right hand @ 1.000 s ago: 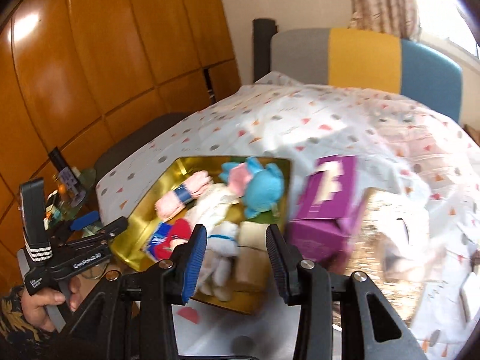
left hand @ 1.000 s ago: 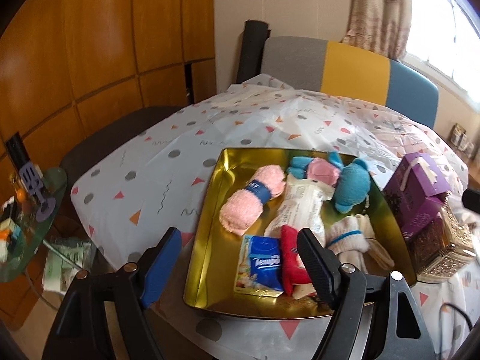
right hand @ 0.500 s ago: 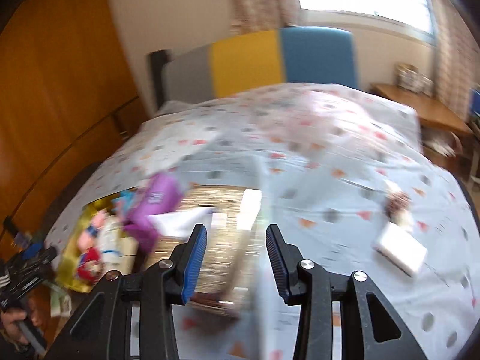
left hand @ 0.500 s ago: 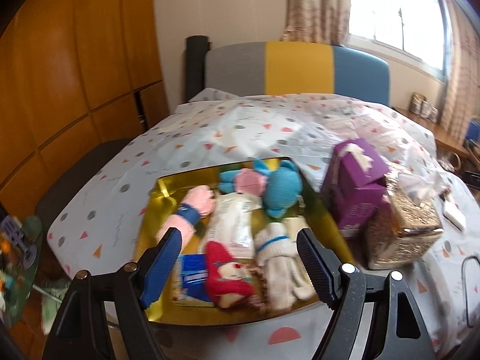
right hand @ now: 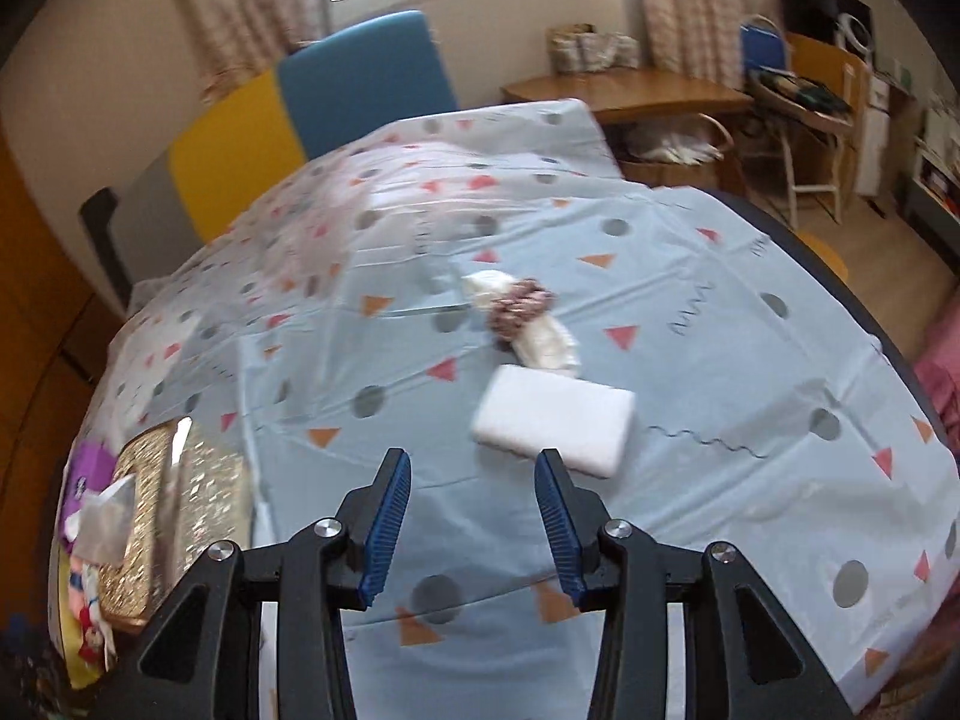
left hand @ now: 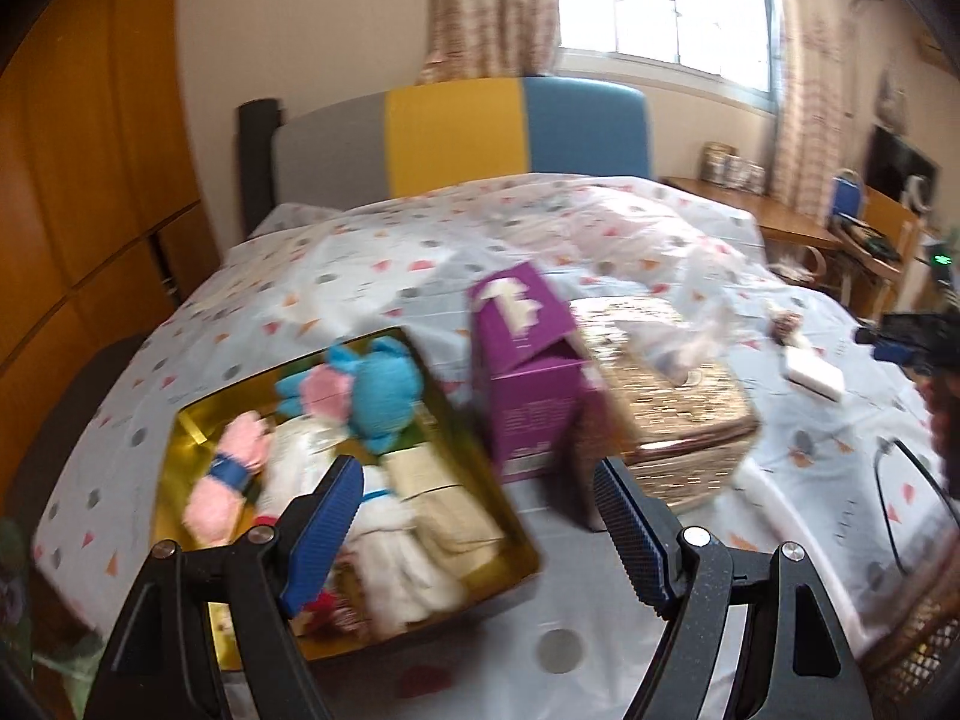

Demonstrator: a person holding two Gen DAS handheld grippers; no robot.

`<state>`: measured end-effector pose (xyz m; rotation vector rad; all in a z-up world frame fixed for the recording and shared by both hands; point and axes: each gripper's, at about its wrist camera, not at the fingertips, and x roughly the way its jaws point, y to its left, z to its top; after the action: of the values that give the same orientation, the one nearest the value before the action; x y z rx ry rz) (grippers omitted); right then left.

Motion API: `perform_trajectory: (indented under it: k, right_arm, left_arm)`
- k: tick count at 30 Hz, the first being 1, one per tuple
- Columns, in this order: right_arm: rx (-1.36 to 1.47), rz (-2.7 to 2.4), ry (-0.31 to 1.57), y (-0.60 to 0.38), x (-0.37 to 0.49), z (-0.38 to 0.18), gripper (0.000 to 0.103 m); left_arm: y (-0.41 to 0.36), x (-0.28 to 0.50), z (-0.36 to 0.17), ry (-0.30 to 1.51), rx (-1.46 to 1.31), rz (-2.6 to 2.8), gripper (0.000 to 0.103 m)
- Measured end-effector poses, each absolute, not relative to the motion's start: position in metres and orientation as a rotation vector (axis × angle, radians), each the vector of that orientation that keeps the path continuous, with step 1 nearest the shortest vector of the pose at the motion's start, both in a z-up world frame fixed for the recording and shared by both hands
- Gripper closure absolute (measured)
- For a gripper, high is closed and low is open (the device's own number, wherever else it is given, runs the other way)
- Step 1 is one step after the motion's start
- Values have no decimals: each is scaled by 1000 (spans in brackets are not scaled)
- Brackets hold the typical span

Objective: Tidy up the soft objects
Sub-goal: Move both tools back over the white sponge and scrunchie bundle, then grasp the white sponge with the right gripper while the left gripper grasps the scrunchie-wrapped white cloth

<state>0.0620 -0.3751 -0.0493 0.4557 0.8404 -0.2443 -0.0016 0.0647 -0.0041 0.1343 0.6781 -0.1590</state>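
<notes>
Left gripper [left hand: 477,525] hovered over the near edge of the surface [left hand: 564,618], jaws spread wide, nothing between them. Gold tray [left hand: 180,438] sat just ahead on its left side, packed with soft things: pink yarn roll [left hand: 231,480], blue-and-pink plush [left hand: 366,384], white knit pieces [left hand: 402,552], something red [left hand: 321,603] at the near edge, mostly hidden. Purple box [left hand: 528,372] stood just right of the tray, touching a gold woven tissue box [left hand: 672,396]. View blurred.

Right gripper [right hand: 473,525] was held above the patterned tablecloth [right hand: 690,312], jaws open and empty. White sponge block [right hand: 555,420] lay flat just ahead of the right-side finger [right hand: 558,522], apart from it. Behind it a white cloth bundle with a brown scrunchie [right hand: 522,312] around it, touching or nearly touching the block. Both lay well apart from the tray, which showed only at the far left edge beyond the tissue box [right hand: 174,498]
</notes>
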Motion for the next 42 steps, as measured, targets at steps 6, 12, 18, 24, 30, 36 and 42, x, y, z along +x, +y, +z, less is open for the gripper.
perform_trajectory:
  k: [6,12,18,24,30,36,42]
  right_arm:
    - [477,-361,880,-429,78,-61,59]
    - [189,-180,996,-406,117,-71,58]
    - [-152,0,1152,-369,148,-99,29]
    - [-208,60,1249,-373,172,-121,24]
    - [-189,124,1312,-378,179,-141,23]
    - [-146,90,1232,-384,149,-122,42]
    - [108,-178,1074,-436,114,-87,40]
  left_arm:
    - [33,-4,-1,674,159,-285,23]
    - [11,-3,2,686,175,-371,23]
    - [-4,5,2,704,179,-406,23]
    - [-17,14,14,700,167,-469,23]
    - [-42,30,27,706,159,-530,23]
    - [-84,52,35,743,152,-559,23]
    - [-155,85,23,843,138,-580,23]
